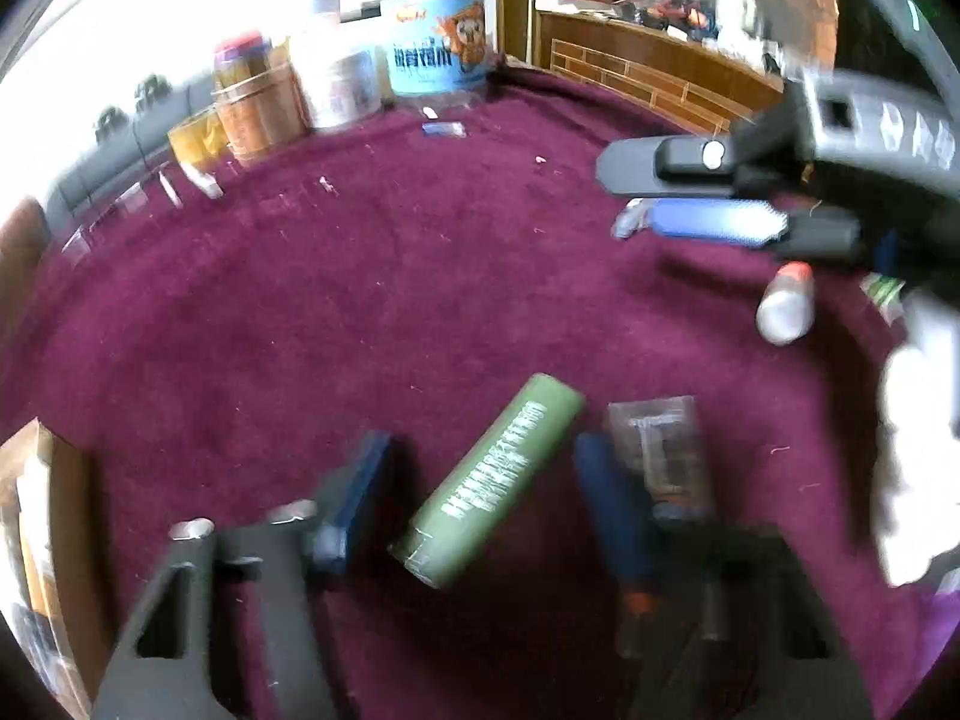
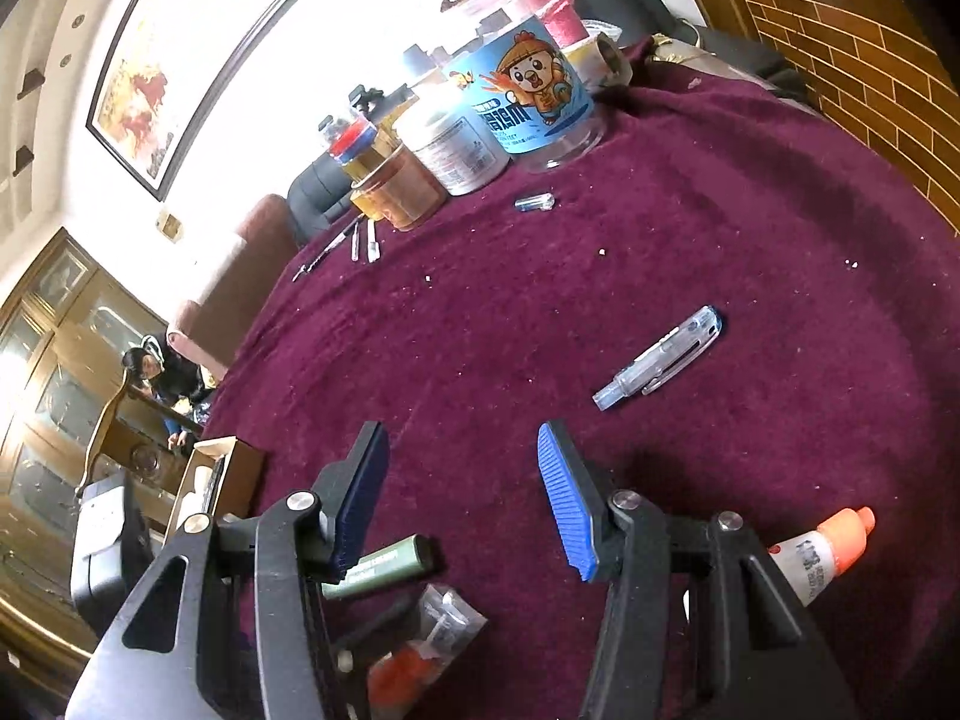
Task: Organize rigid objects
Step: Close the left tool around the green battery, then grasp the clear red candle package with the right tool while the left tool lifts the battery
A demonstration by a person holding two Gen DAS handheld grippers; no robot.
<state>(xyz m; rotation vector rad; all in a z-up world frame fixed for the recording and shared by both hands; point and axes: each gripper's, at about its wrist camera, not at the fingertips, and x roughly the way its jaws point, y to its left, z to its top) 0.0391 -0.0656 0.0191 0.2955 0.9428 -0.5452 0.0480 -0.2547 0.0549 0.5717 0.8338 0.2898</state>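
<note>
- The worktop (image 2: 750, 228) is covered with a maroon cloth; loose items lie scattered on it.
- The left tool (image 1: 486, 450) is found released. Its two pads stand on either side of a green tube (image 1: 492, 480), with a gap visible on each side.
- The green tube lies flat on the cloth, set at a slant between the pads and with white print along its side.
- A clear plastic packet (image 1: 660, 444) lies just beside the tube, partly behind the right-hand finger of the left tool.
- The right tool (image 2: 468, 492) is found released, its blue ribbed pads wide apart. Nothing is held between them; only bare cloth is seen there.
- A clear pen (image 2: 660, 357) lies on the cloth ahead of the right tool, apart from it.
- A white glue bottle with an orange cap (image 2: 822, 546) lies on its side near the right tool's outer finger.
- An open cardboard box (image 2: 216, 480) stands at the worktop's edge, beyond the left tool.
- A blue-labelled jar (image 2: 528, 102) and other containers are grouped at the far edge.
- The left wrist view is blurred, so small details cannot be confirmed.
</note>
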